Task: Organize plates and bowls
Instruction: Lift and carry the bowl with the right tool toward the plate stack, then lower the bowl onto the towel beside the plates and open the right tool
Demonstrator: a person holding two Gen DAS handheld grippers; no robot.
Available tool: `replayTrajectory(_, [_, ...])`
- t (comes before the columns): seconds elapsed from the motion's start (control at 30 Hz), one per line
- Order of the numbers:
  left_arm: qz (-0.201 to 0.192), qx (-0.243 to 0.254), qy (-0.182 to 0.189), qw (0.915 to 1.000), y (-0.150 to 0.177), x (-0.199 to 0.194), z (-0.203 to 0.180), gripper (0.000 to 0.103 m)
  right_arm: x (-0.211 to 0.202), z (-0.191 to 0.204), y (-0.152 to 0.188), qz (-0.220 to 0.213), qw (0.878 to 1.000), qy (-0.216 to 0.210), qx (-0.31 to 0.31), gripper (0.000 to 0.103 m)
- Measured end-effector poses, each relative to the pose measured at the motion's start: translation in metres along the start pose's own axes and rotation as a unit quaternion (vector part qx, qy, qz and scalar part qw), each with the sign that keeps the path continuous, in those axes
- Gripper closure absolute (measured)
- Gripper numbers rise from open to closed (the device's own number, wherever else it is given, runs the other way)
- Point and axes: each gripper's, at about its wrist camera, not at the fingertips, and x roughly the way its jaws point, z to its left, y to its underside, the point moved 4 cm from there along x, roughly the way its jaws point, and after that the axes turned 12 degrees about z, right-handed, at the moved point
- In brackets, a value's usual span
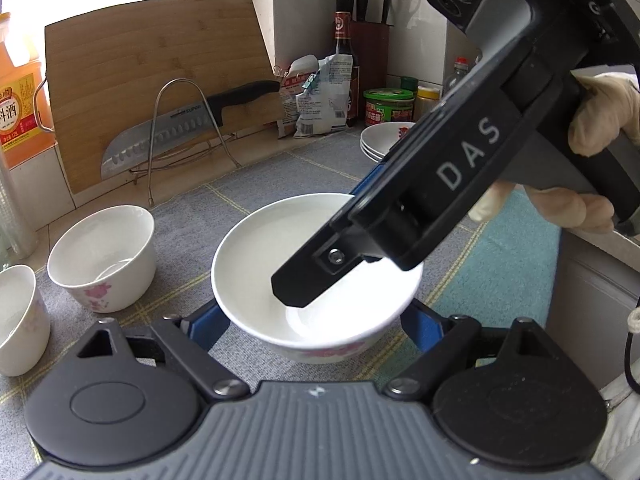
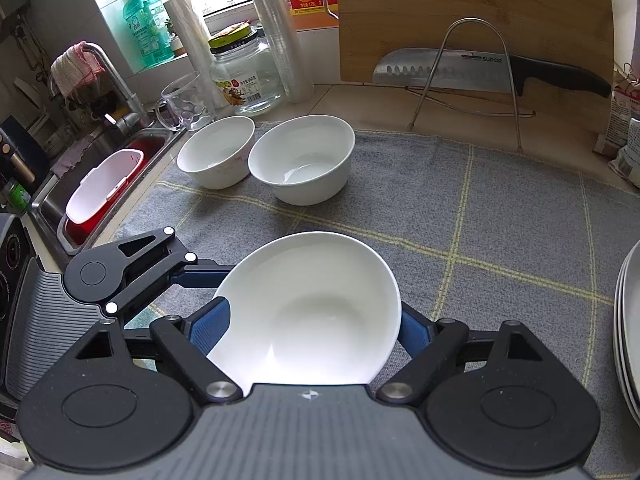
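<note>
A white bowl [image 1: 256, 280] [image 2: 312, 304] with pink flowers on its outside hangs just above the grey checked mat [image 1: 280, 176]. My left gripper [image 1: 314, 328] is shut on it, one blue pad on each side of its wall. My right gripper [image 1: 328, 240] [image 2: 310, 328], held by a gloved hand [image 1: 600, 116], reaches in from the upper right. One of its fingers [image 1: 296, 284] is inside the bowl, the other is beyond the rim, and neither pad presses on the wall. Two more white bowls [image 2: 302, 164] [image 2: 216, 156] stand side by side on the mat's far left. A stack of white plates [image 1: 384, 140] [image 2: 630, 328] sits at the right.
A wooden cutting board [image 2: 460, 8] and a large knife [image 2: 460, 70] on a wire rack lean on the back wall. A sink [image 2: 104, 184] with a red and white tub lies left of the mat. A glass jar [image 2: 244, 76], a mug [image 2: 184, 104], bottles and jars line the counter's back.
</note>
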Motion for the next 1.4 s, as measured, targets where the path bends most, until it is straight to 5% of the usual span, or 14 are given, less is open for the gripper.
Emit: replayTrajectory(1.4, [0.021,-0.019,-0.01,0.9996,0.008,0.017,-0.001,0.004,0.006,-0.025,0.006,-0.015,1.0,0.022,0.01,0.001])
